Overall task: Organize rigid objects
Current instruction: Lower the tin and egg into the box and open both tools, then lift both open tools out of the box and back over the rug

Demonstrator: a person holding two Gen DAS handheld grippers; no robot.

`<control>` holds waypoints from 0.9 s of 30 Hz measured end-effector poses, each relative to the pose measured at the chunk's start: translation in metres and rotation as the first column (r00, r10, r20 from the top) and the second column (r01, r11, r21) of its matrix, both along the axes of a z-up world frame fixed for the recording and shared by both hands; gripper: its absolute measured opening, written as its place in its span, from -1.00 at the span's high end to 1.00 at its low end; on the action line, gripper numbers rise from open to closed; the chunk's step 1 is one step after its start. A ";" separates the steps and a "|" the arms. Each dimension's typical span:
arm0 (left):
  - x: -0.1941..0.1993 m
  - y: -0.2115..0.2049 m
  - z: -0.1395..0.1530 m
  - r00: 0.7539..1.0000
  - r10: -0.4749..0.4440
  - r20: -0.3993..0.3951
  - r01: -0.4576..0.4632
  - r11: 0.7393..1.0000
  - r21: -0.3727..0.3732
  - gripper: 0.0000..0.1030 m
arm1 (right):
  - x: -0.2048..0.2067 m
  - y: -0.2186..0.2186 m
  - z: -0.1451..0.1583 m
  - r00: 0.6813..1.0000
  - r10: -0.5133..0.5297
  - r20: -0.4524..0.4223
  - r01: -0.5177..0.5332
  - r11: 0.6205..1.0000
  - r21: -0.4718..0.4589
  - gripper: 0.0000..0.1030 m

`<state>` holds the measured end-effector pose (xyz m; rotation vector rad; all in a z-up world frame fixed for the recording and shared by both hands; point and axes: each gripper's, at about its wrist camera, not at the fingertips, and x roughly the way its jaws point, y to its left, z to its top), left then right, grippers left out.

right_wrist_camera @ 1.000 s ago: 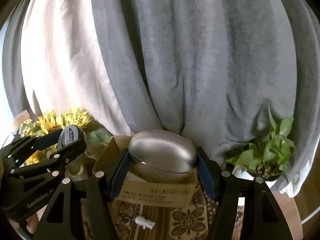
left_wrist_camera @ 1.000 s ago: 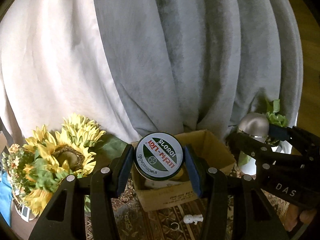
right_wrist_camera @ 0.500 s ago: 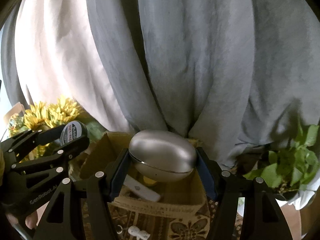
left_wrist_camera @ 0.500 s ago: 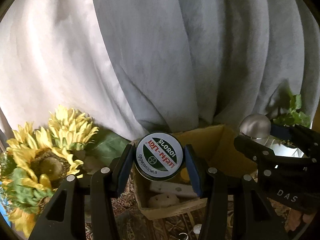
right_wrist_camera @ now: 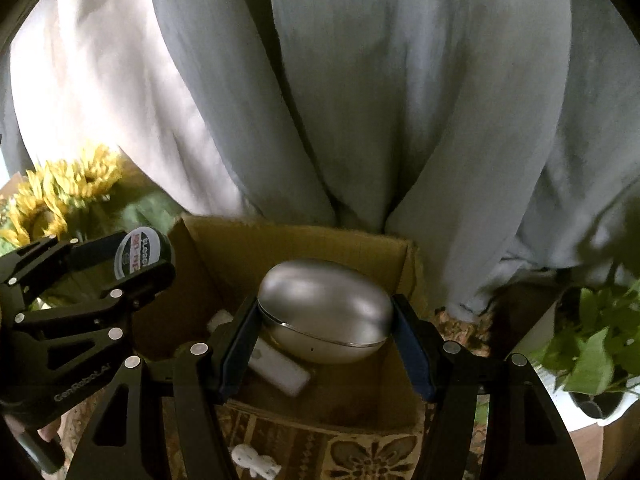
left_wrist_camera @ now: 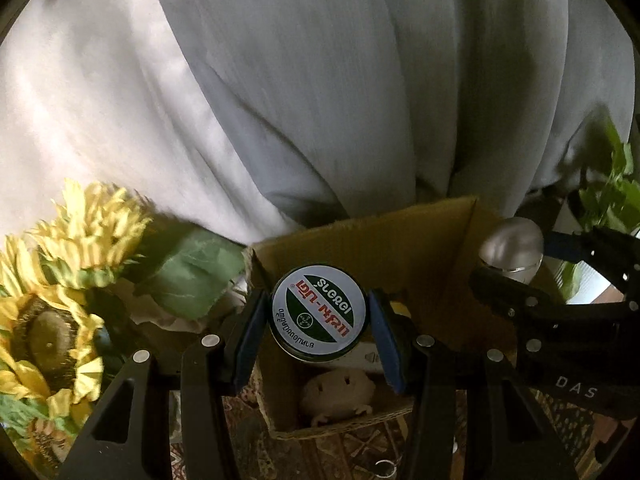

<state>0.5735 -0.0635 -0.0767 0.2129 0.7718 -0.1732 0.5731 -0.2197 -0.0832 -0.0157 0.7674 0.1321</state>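
My left gripper is shut on a round tin with a white, green and red lid, held over the open cardboard box. My right gripper is shut on a silver egg-shaped case, also above the cardboard box. Inside the box lie a white oblong device and a beige lumpy figure. From the right wrist view the left gripper and its tin show at the left; the silver case shows at the right of the left wrist view.
Artificial sunflowers stand left of the box, a green potted plant to its right. Grey and white curtains hang close behind. A small white figure lies on the patterned cloth in front of the box.
Both grippers have moved forward and down toward the box with their loads. The box now looks larger and its inside, with the white device and beige figure, has come into view.
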 end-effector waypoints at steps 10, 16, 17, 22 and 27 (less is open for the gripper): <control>0.012 -0.006 -0.024 0.994 -0.021 -0.107 0.027 0.999 0.048 0.02 | 0.012 0.002 -0.023 0.995 0.033 -0.095 -0.038 0.998 -0.053 -0.28; 0.008 -0.006 -0.027 0.992 -0.025 -0.121 0.032 0.998 0.054 0.00 | 0.012 0.012 -0.031 0.988 0.074 -0.134 -0.088 0.991 -0.104 -0.29; 0.008 -0.006 -0.026 0.993 -0.023 -0.118 0.029 0.998 0.055 -0.06 | 0.011 0.012 -0.031 0.988 0.073 -0.133 -0.088 0.990 -0.113 -0.29; -0.001 -0.004 -0.014 0.997 -0.013 -0.079 0.017 0.999 0.046 -0.21 | 0.004 0.012 -0.023 0.991 0.058 -0.117 -0.074 0.988 -0.132 -0.32; -0.023 -0.001 0.004 1.000 -0.013 -0.017 0.014 0.999 0.032 -0.34 | -0.009 0.011 -0.011 0.997 0.031 -0.076 -0.040 0.992 -0.119 -0.32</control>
